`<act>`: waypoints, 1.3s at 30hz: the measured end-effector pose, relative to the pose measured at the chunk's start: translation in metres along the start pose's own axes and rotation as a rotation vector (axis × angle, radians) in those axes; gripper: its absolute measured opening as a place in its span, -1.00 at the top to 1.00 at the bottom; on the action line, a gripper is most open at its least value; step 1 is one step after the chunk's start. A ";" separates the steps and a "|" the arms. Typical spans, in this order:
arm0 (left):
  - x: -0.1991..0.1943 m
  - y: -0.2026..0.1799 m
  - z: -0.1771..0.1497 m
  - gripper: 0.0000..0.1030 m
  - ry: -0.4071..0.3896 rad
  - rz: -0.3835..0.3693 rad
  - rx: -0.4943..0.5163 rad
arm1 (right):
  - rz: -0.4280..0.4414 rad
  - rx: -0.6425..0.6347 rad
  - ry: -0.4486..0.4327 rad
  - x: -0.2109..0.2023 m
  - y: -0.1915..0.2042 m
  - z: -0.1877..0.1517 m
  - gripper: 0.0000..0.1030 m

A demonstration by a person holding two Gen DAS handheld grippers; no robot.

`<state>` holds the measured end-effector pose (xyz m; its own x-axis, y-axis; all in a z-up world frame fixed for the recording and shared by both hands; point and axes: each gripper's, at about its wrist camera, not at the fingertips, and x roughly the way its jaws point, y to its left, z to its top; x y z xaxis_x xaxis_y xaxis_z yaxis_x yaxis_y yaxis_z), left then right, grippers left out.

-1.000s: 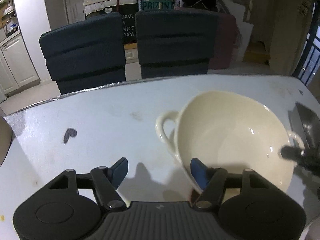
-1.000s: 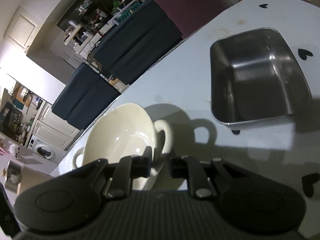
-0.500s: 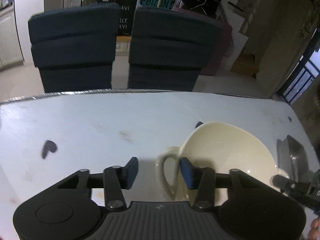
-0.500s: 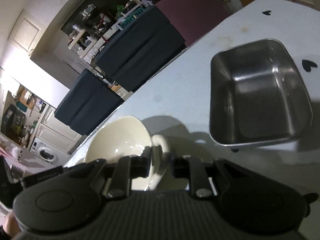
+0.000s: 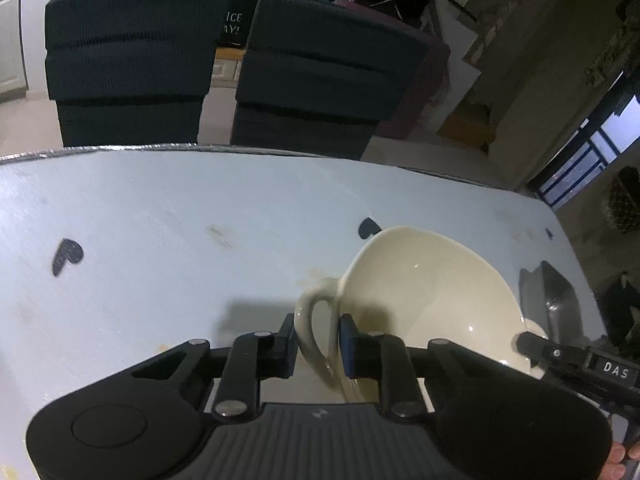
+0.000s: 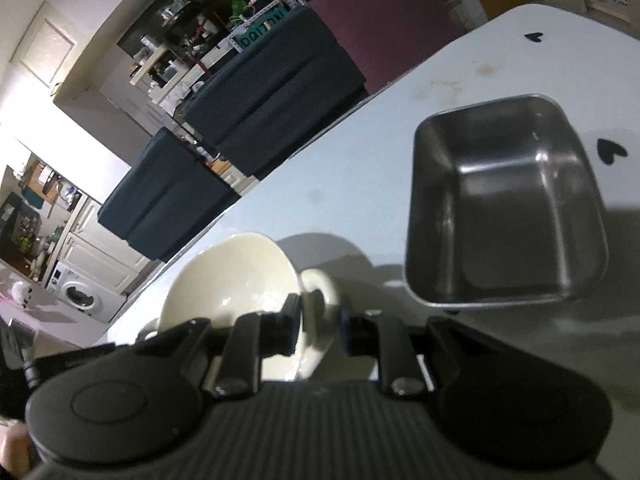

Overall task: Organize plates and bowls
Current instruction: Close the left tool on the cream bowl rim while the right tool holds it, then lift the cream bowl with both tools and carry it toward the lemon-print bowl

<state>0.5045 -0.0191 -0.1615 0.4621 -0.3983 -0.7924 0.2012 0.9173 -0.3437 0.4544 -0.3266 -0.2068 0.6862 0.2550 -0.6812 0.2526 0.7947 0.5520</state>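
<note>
1. Cream two-handled bowl (image 5: 432, 304) tilted on the white worktop (image 5: 160, 248), just beside the steel tray (image 6: 504, 216).
2. Left tongs (image 5: 318, 346): jaws closing, the bowl's left handle (image 5: 316, 320) between them.
3. Right tongs (image 6: 320, 330): clamped on the opposite handle (image 6: 320, 292).
4. The handle-to-handle axis runs between the 2 tongs, so the coming lift likely needs both hands rising together.

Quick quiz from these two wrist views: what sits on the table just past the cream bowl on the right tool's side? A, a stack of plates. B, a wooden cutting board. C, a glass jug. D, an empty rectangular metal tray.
D: the right wrist view shows an empty rectangular metal tray on the table beyond the cream bowl.
</note>
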 end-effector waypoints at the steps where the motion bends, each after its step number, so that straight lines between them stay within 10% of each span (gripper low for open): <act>1: 0.000 0.000 0.000 0.55 -0.002 -0.004 -0.005 | -0.005 -0.006 0.003 -0.001 -0.001 0.001 0.54; 39: 0.028 0.005 0.017 0.33 0.129 -0.131 0.116 | -0.034 -0.108 0.039 -0.004 -0.002 0.005 0.49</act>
<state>0.5330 -0.0257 -0.1763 0.3130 -0.5036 -0.8053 0.3535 0.8487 -0.3933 0.4548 -0.3320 -0.2026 0.6511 0.2466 -0.7178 0.1988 0.8573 0.4749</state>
